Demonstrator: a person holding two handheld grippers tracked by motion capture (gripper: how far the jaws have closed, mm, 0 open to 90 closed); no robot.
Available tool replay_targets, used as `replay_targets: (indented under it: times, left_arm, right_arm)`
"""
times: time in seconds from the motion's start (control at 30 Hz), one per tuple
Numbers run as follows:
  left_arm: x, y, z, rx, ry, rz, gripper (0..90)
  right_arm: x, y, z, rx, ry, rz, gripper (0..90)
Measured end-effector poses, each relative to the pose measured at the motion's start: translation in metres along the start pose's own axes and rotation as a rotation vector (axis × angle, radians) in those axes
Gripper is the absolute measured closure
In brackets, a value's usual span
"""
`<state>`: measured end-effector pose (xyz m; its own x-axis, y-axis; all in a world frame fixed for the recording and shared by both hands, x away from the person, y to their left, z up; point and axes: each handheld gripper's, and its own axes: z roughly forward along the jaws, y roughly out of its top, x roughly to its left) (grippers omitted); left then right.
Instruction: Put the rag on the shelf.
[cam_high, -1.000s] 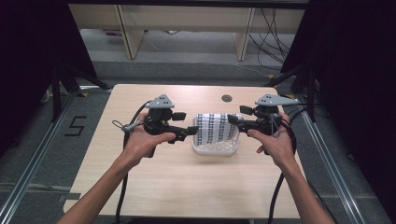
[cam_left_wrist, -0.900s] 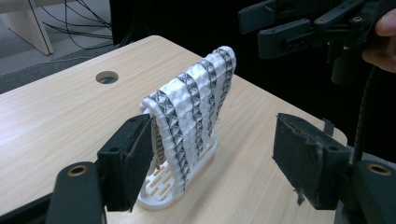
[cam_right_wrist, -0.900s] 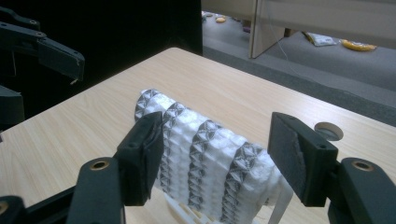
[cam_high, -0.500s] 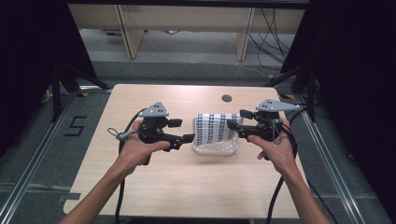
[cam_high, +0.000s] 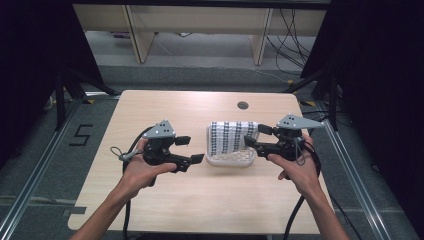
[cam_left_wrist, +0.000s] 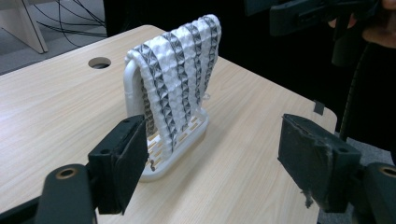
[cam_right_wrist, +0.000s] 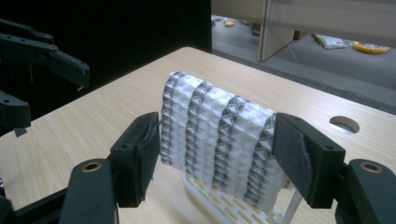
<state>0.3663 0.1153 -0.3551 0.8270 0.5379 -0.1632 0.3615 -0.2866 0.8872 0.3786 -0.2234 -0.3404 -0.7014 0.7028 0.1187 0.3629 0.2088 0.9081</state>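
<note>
Backing off towel (cam_high: 232, 137) — left gripper (cam_high: 191, 150) gaping | right gripper (cam_high: 257, 136) gaping — closer

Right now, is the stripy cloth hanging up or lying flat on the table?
Hanging up. The stripy cloth drapes over the white rack, both sides falling down.

I see a black-and-white cloth (cam_high: 232, 136) with a puckered, waffle-like weave in alternating pale and dark stripes, draped over the arched bar of a small white rack (cam_high: 231, 159). It hangs down both sides, folded over the top. The rack has a slotted oval base and stands upright on the bench (cam_high: 200, 200). It sits between my two tongs: just ahead of the left tongs (cam_high: 190, 149), and close in front of the wide-apart right tongs (cam_right_wrist: 217, 154).
</note>
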Motion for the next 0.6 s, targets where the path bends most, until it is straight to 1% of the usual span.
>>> replay_targets:
  times: [0.03, 0.07, 0.1, 0.13, 0.17, 0.27, 0.3, 0.33, 0.37, 0.4, 0.43, 0.47, 0.5, 0.53, 0.57, 0.6]
  left_arm:
    - [-0.001, -0.003, 0.000, 0.004, 0.000, 0.002, 23.4]
    - [-0.002, -0.004, 0.000, 0.006, 0.000, 0.006, 23.1]
    - [-0.002, -0.006, 0.000, 0.005, -0.012, 0.008, 23.0]
    - [-0.003, -0.009, -0.001, 0.014, -0.005, 0.009, 23.0]
    - [-0.004, -0.012, -0.001, 0.014, -0.004, 0.000, 23.0]
    - [-0.005, -0.016, -0.002, 0.013, -0.008, 0.003, 23.0]
    - [-0.005, -0.017, -0.002, 0.018, -0.005, 0.005, 23.0]
    - [-0.006, -0.018, -0.003, 0.016, -0.005, 0.003, 23.0]
    - [-0.006, -0.019, -0.004, 0.018, -0.003, 0.006, 23.0]
    - [-0.007, -0.021, -0.004, 0.013, -0.007, 0.003, 23.0]
    - [-0.008, -0.022, -0.005, 0.014, -0.009, 0.009, 23.0]
    - [-0.008, -0.022, -0.005, 0.014, -0.009, 0.009, 23.0]
    - [-0.009, -0.023, -0.006, 0.012, -0.006, 0.008, 23.0]
    - [-0.009, -0.025, -0.006, 0.011, -0.010, 0.010, 22.9]
    - [-0.010, -0.026, -0.006, 0.014, -0.010, 0.009, 22.8]
    - [-0.011, -0.026, -0.007, 0.019, -0.006, 0.017, 22.8]
  right_arm:
    - [0.000, -0.001, 0.000, -0.009, 0.000, -0.018, 33.7]
    - [0.002, -0.002, -0.002, 0.005, -0.009, -0.003, 33.7]
    - [0.003, -0.003, -0.003, 0.002, -0.013, -0.010, 33.7]
    - [0.004, -0.005, -0.003, 0.001, -0.006, -0.003, 33.7]
    - [0.005, -0.008, -0.004, -0.001, -0.012, -0.015, 33.6]
    - [0.007, -0.011, -0.005, 0.008, -0.007, -0.004, 33.6]
    - [0.007, -0.012, -0.004, 0.004, 0.010, -0.006, 33.5]
    - [0.008, -0.013, -0.005, 0.012, -0.005, -0.013, 33.4]
    - [0.008, -0.016, -0.005, 0.007, -0.002, -0.015, 33.2]
    - [0.010, -0.017, -0.004, -0.002, 0.007, 0.006, 33.2]
    - [0.009, -0.018, -0.004, 0.006, 0.013, -0.006, 33.0]
    - [0.009, -0.018, -0.004, 0.006, 0.013, -0.006, 33.0]
    - [0.009, -0.018, -0.005, 0.003, 0.005, -0.018, 33.0]
    - [0.011, -0.020, -0.004, -0.012, -0.007, 0.004, 32.9]
    - [0.010, -0.021, -0.005, 0.003, 0.017, -0.005, 32.7]
    - [0.011, -0.021, -0.005, 0.011, 0.017, 0.014, 32.4]
